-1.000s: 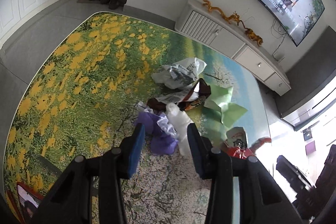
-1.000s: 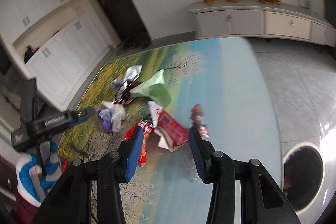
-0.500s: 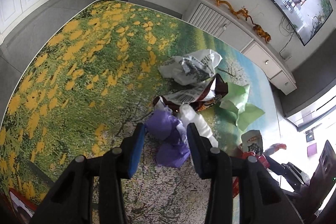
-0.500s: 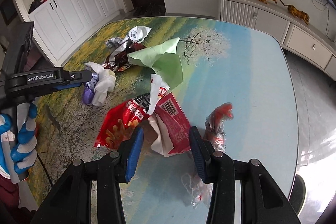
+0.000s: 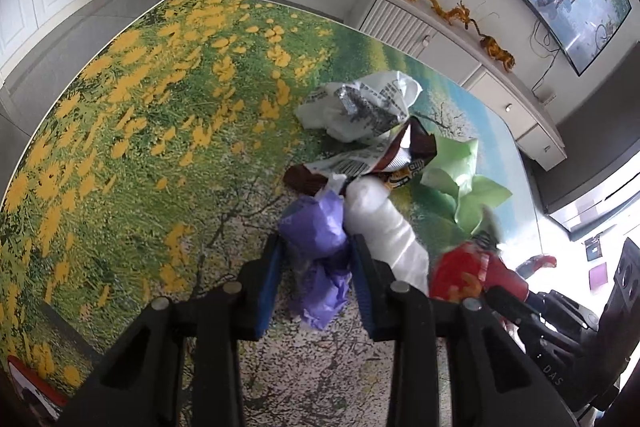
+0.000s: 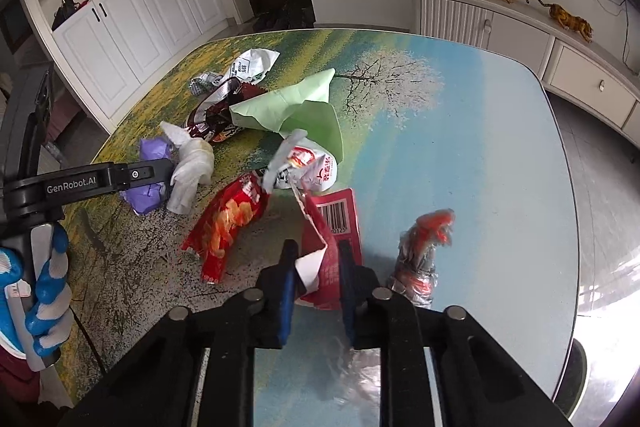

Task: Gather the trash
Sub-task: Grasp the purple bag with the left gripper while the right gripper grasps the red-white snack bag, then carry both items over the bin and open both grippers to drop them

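Trash lies in a heap on the picture-printed table (image 6: 480, 147). My left gripper (image 5: 316, 247) points down at a crumpled purple plastic wad (image 5: 320, 227). Its jaws are closing, with the wad filling the gap and touching both pads. A white plastic wad (image 5: 384, 223) leans on the right finger's outer side. My right gripper (image 6: 316, 251) is closing on a torn red wrapper with a barcode (image 6: 336, 223), and both pads press its lower edge. Beside that wrapper lie a red chip bag (image 6: 228, 223) and a white-and-red packet (image 6: 312, 163).
A brown wrapper (image 5: 412, 151), green paper (image 6: 296, 107) and a white printed bag (image 5: 360, 107) lie further back. A twisted red-and-clear wrapper (image 6: 424, 247) stands right of my right gripper. A blue-and-white gloved hand (image 6: 44, 291) holds the left gripper. A white sideboard (image 6: 500, 23) lines the wall.
The left gripper has sunk onto the purple wad and its jaws have narrowed around it. The right gripper swung in over the table and its jaws came together on the red barcode wrapper.
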